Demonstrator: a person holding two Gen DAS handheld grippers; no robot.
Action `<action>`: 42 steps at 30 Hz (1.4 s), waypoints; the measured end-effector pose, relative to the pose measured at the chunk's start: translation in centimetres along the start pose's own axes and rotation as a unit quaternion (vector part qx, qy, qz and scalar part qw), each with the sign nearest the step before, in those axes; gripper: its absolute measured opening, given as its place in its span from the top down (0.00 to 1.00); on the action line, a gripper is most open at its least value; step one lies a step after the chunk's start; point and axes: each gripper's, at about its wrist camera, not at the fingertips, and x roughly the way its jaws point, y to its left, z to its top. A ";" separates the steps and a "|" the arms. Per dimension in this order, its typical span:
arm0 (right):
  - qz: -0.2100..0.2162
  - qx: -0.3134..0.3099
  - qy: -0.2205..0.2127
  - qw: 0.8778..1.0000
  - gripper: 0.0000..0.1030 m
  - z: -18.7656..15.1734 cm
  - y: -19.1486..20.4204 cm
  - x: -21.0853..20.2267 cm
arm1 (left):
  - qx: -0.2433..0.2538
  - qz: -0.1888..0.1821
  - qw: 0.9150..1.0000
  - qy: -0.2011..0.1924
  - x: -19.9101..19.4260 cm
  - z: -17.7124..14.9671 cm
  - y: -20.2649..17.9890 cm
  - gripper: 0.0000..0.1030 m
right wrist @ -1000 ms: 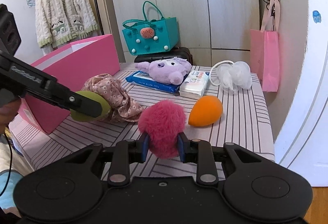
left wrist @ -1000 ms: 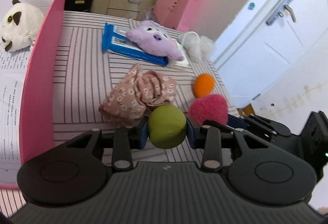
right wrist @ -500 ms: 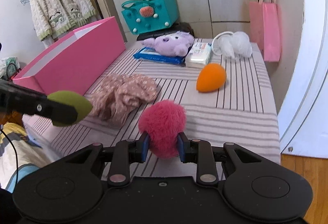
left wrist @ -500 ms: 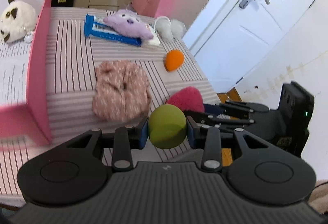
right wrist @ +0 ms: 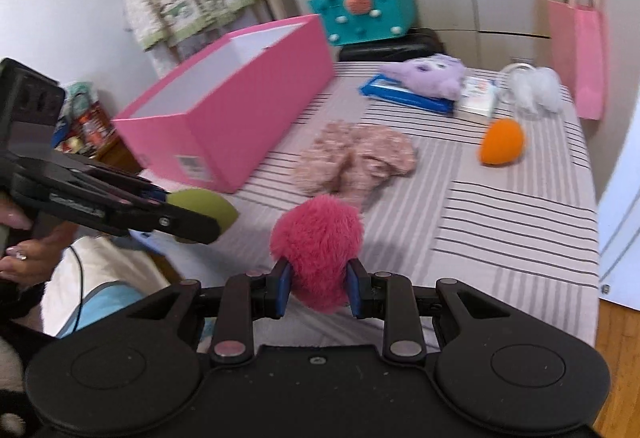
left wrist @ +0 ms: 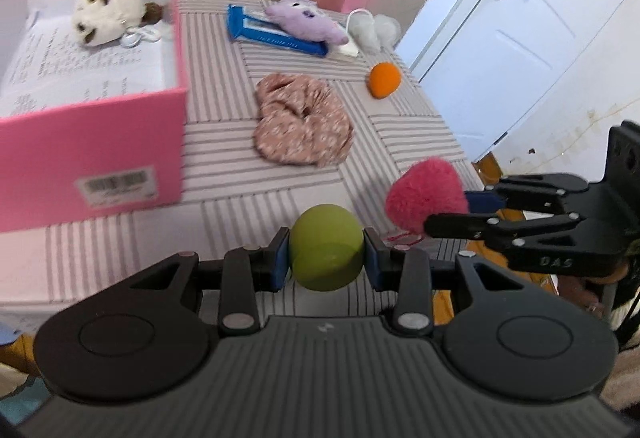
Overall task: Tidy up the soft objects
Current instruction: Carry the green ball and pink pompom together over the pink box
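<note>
The pink box [left wrist: 92, 141] stands on the left of the striped table [left wrist: 224, 213], open on top, with a white plush [left wrist: 106, 15] at its far end and bare floor nearer. A bare strip of table runs between the box wall and the floral cloth [left wrist: 302, 125] in the middle. Right of the cloth, the orange sponge [left wrist: 384, 79] sits apart, with open stripes around it. The far edge is crowded: purple plush [left wrist: 302, 23] on a blue pack [left wrist: 272, 33], beside white puffs [left wrist: 374, 29]. The near table edge lies open.
</note>
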 end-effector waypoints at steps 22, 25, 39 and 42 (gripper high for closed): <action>0.106 -0.106 0.010 0.989 0.69 7.3 9.9 0.6 | 0.057 0.084 0.995 -0.015 -9.5 -0.6 2.2 0.65; 0.112 -0.120 -0.008 0.986 0.68 9.1 10.5 1.1 | 0.030 0.076 0.995 -0.052 -10.5 0.8 3.5 0.65; 0.093 -0.126 -0.034 0.987 0.68 20.3 10.0 9.0 | 0.006 0.150 0.978 -0.148 -9.4 8.8 10.6 0.64; 0.093 -0.112 -0.010 0.989 0.68 22.8 9.5 12.5 | 0.005 0.167 0.978 -0.126 -7.7 11.1 12.4 0.64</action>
